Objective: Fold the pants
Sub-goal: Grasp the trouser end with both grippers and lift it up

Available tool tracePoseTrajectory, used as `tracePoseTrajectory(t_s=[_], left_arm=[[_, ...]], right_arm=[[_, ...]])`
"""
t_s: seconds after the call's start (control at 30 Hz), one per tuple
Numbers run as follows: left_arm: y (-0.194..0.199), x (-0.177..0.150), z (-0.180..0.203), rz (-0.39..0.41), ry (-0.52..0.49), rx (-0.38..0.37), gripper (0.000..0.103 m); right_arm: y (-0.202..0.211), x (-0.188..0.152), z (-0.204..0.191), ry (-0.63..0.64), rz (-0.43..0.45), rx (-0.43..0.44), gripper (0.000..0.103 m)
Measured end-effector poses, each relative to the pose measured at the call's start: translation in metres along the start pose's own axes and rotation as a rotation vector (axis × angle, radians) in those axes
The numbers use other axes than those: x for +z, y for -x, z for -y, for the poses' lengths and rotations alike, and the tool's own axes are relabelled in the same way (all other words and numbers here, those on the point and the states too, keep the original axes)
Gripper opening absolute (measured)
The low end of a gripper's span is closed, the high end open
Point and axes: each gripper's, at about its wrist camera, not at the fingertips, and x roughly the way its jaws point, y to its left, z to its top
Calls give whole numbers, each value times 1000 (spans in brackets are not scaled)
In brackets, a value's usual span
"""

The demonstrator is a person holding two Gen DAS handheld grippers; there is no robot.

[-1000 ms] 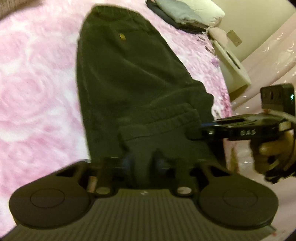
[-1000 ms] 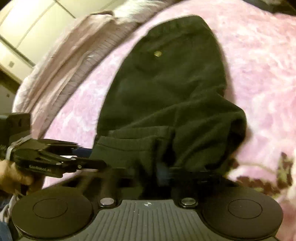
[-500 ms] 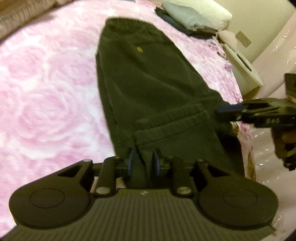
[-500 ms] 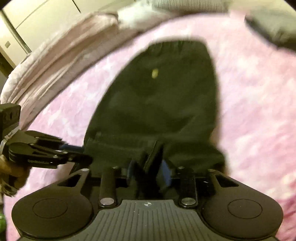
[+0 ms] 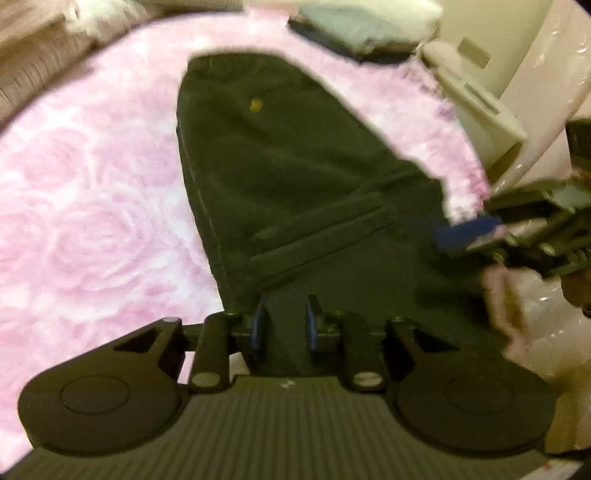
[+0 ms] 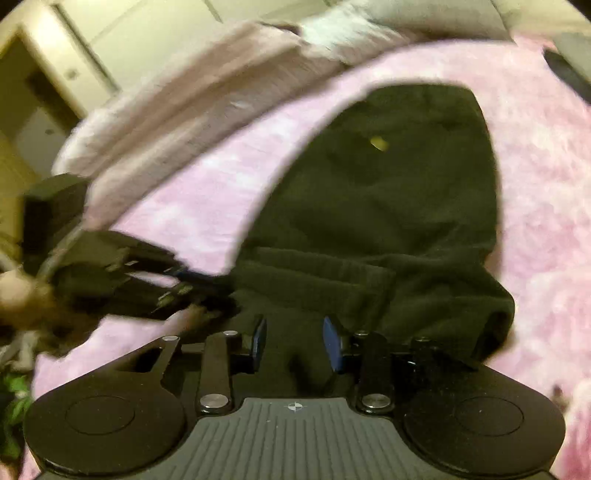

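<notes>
Dark green pants (image 5: 295,166) lie folded on the pink rose-patterned blanket (image 5: 92,184), waistband far, a small yellow tag (image 5: 255,105) near it. The ribbed leg cuffs (image 5: 325,236) rest across the lower part of the pants. My left gripper (image 5: 285,325) hovers over the near fold, its blue pads a little apart and pressing on nothing. In the right wrist view my right gripper (image 6: 296,341) stands open above the same pants (image 6: 388,203), with fabric showing through the gap below. Each gripper appears blurred at the edge of the other's view: the right gripper (image 5: 467,230) and the left gripper (image 6: 192,280).
Folded clothes and a pale pillow (image 5: 354,29) sit at the far end of the bed. A white box-like stand (image 5: 480,107) is beyond the right edge. A bunched pinkish-grey quilt (image 6: 192,103) borders the blanket on the left, with cupboard doors (image 6: 55,74) behind.
Both grippers were shut on the leg cuffs a second ago. Their jaws have since spread and let go, and both hands have lifted and drawn back. The cuffs stay lying on the pants.
</notes>
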Motion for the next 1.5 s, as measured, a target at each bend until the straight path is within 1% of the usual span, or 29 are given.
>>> tracePoseTrajectory(t_s=[0.07,0.1,0.2,0.23,0.3,0.37,0.43,0.47,0.53,0.6,0.63,0.7,0.77,0.8,0.87,0.93,0.97,1.0,1.03,1.07,1.1,1.13,1.2,1.23,1.27,1.3,1.37,1.43,1.5], left_arm=[[30,-14,19,-2,-34,10,18],[43,-25,30,-12,-49,-5,18],[50,-65,62,-96,-109,-32,18],[44,-76,68,-111,-128,-22,23],[25,-99,71,-148,-157,1,25],[18,-110,66,-96,-155,-3,30],[24,-108,65,-86,-156,0,32],[32,-106,69,-82,-176,31,33],[55,-109,80,-55,-250,70,32],[76,-117,97,-34,-367,114,31],[83,-124,108,-26,-449,138,32],[84,-135,127,-19,-582,169,37],[76,-148,142,-8,-708,183,52],[70,-156,148,-5,-775,189,56],[57,-175,157,-8,-905,198,62],[42,-190,163,-12,-1005,216,66],[36,-194,166,-10,-1041,227,67],[31,-198,168,-3,-1077,241,67],[28,-200,169,2,-1104,249,69],[25,-200,169,8,-1123,258,70],[23,-200,171,11,-1147,270,70],[22,-200,173,14,-1181,289,70],[21,-199,176,17,-1235,318,66],[23,-197,176,19,-1253,331,56],[27,-193,177,18,-1267,343,39],[31,-190,178,16,-1268,346,38],[42,-181,182,-1,-1247,323,29],[57,-171,186,-19,-1201,285,26],[78,-164,195,-47,-1124,219,25]], right_arm=[[25,-16,-25,21,-3,60,32],[34,-27,-36,28,-20,77,32],[44,-72,-57,16,-91,100,32],[40,-87,-59,19,-119,86,31],[24,-118,-60,65,-173,22,28],[18,-135,-57,111,-121,9,26],[21,-134,-58,76,-113,-3,26],[27,-132,-63,68,-110,-27,26],[45,-131,-84,119,-81,-104,35],[65,-140,-118,249,-55,-169,68],[71,-147,-135,334,-45,-194,72],[73,-170,-162,531,-62,-242,73],[56,-193,-179,699,-100,-282,73],[47,-202,-183,769,-109,-285,73],[26,-226,-185,952,-129,-332,73],[1,-246,-180,1102,-183,-386,73],[-6,-255,-176,1171,-175,-396,73],[-7,-255,-174,1177,-154,-393,62],[-7,-253,-171,1168,-147,-407,39],[-6,-251,-168,1172,-144,-447,32],[-2,-244,-169,1138,-150,-428,23],[0,-235,-168,1082,-161,-415,20],[9,-222,-175,1045,-172,-403,14],[16,-213,-178,1009,-177,-392,14],[24,-208,-183,998,-180,-388,14],[30,-204,-187,989,-182,-384,14],[43,-199,-195,992,-191,-381,13],[50,-196,-202,1008,-206,-373,13],[62,-199,-210,1002,-226,-356,12]])
